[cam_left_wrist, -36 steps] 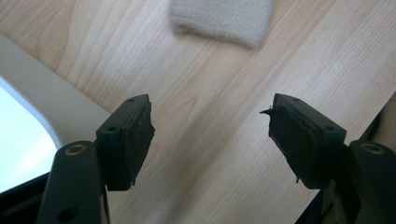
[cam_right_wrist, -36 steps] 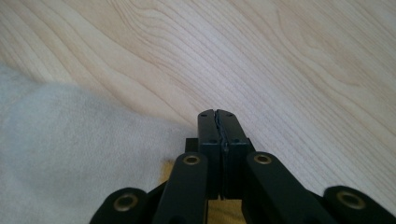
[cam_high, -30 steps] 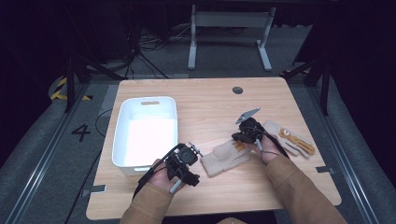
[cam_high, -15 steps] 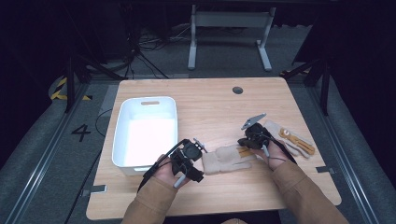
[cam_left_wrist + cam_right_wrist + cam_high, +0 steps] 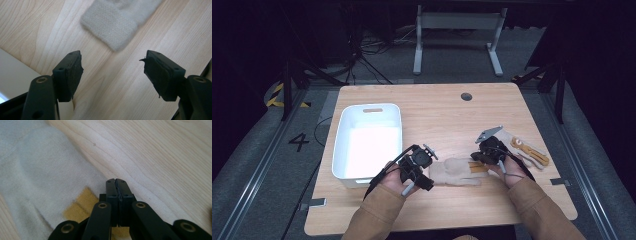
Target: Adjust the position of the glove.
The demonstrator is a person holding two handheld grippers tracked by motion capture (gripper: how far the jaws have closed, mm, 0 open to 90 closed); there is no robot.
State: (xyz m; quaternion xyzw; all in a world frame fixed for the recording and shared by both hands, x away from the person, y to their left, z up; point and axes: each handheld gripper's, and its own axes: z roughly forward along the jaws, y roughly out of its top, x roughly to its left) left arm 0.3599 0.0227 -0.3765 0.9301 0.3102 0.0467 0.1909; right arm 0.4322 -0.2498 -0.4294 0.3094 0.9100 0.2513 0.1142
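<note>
A beige sock with a yellow patch lies flat on the wooden table between my two grippers. My left gripper hangs just short of the sock's cuff, open, with bare wood between its jaws. At the sock's other end my right gripper is down on the yellow patch. In the right gripper view its jaws are pressed together at the edge of the sock, seemingly pinching the fabric there.
A white plastic bin stands at the left, close to my left hand. A second beige sock with orange-yellow parts lies right of my right gripper. A dark round grommet sits in the far part of the tabletop.
My right gripper has moved to the right and the sock went with it, going from bunched to stretched flat. The left gripper has stayed near the cuff.
</note>
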